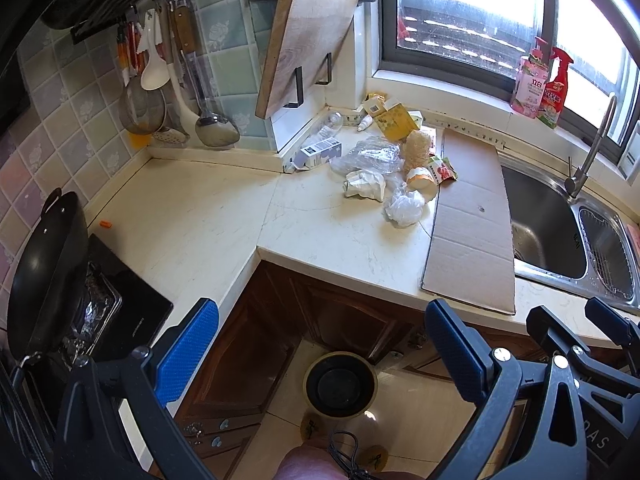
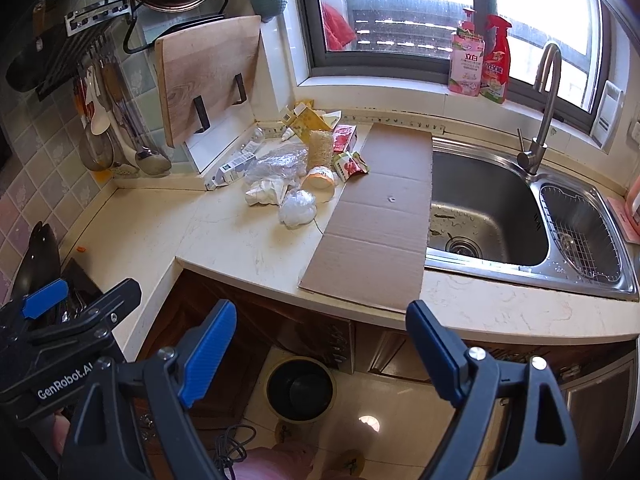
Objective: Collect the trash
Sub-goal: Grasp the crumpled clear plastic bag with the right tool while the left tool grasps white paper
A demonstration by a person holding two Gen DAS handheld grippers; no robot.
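Both grippers hang side by side above the floor, in front of the surface [image 2: 248,248] edge and pointing toward it. The left gripper [image 1: 320,352] and the right gripper [image 2: 320,354] have their jaws wide apart and hold nothing. The trash pile [image 2: 296,168] sits far back on the surface in the corner beside the flat cardboard [image 2: 380,216], and a round bin [image 2: 300,390] stands on the floor below.

Wok [image 1: 44,272] cut off by the left edge; label print unreadable
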